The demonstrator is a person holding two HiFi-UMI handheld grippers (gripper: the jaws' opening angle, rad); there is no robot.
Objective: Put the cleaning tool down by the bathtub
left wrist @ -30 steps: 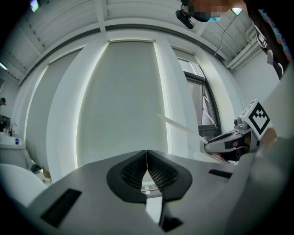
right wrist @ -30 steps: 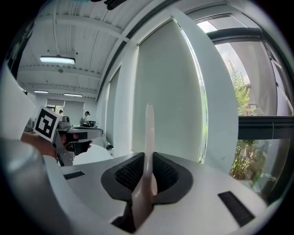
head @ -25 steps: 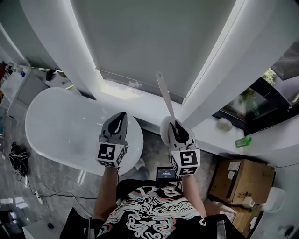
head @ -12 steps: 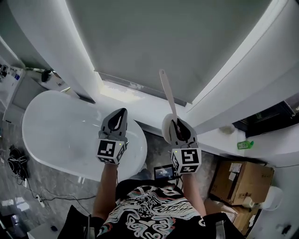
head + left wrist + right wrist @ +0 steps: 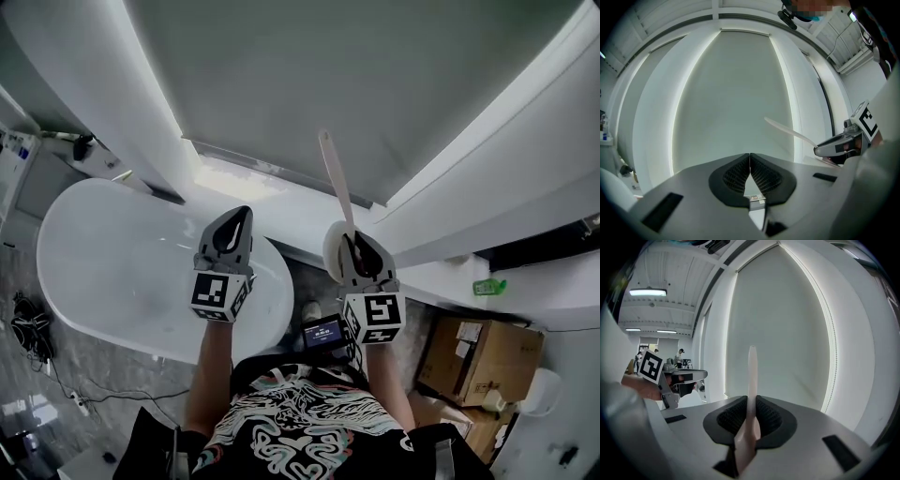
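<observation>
My right claw [image 5: 351,246] is clamped on the cleaning tool [image 5: 335,186], its long handle pointing up-frame. The tub [image 5: 103,267] is lower left, nearer my left claw [image 5: 238,227], which is pinched together with nothing in it.

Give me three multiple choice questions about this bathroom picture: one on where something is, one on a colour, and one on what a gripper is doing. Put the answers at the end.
1. In the head view, where is the bathtub?
A. at the right edge
B. at the left, its end under the left gripper
C. at top centre

2. What colour is the cleaning tool?
A. red
B. black
C. off-white

3. The right gripper is:
A. shut on the cleaning tool
B. open and empty
C. shut on nothing

Answers:
1 B: the tub fills the lower left, and the left gripper overlaps its right end.
2 C: its long handle looks pale in every view.
3 A: the right gripper view shows both jaws pressed against the handle.
</observation>
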